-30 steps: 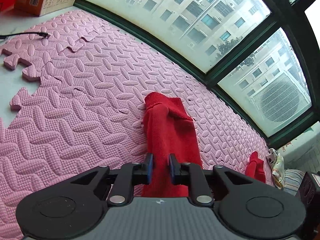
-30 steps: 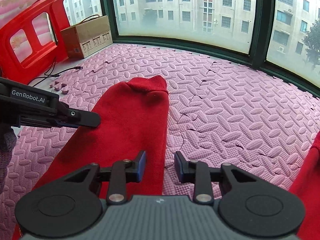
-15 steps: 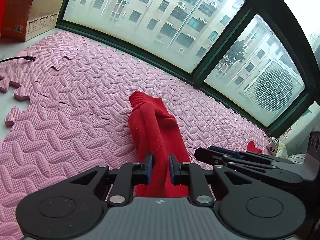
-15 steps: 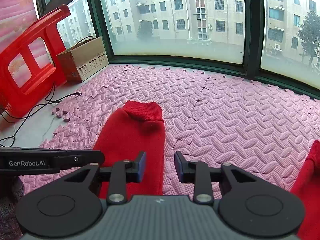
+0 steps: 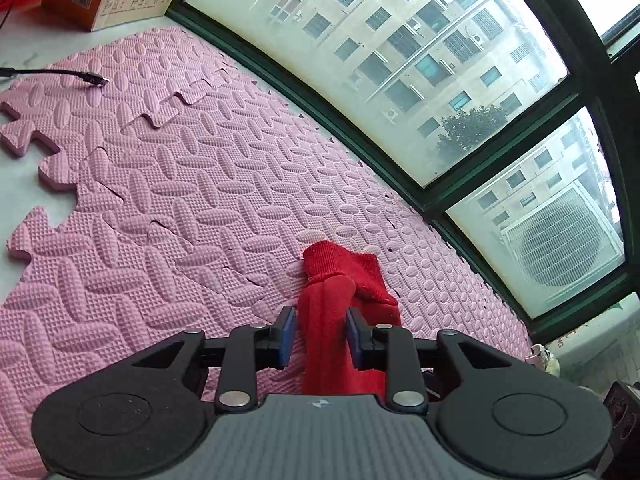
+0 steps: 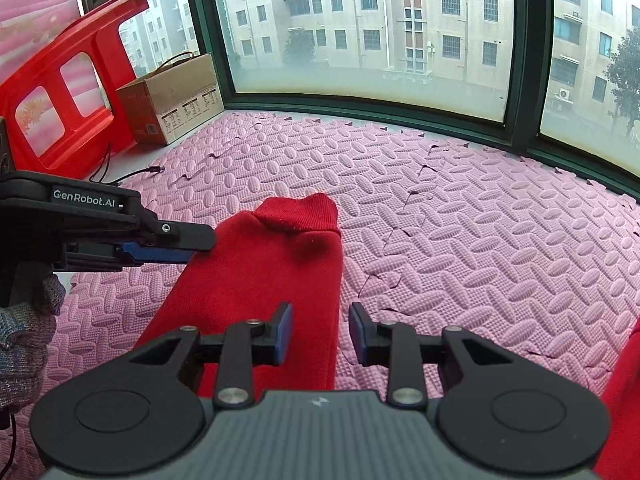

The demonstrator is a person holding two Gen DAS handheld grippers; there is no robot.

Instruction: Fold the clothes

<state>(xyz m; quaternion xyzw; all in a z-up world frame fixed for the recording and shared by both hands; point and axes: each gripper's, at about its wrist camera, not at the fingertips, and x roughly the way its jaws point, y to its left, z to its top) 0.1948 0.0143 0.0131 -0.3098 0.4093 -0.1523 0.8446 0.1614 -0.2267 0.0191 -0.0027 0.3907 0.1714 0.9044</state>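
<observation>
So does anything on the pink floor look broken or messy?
Yes. The pink foam mat has puzzle seams lifting apart near its middle, and its left edge is unfinished, with bare teeth sticking out. The red garment lies bunched, not flat.

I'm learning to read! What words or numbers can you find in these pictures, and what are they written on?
"GenRobot.AI": white letters on the side of the left gripper, in the right wrist view.
Cardboard box: white labels with small print and a barcode, too small to read.
Red marks on a white surface at the far right edge of the left wrist view: too blurred to read.
No other words or numbers show.
</observation>
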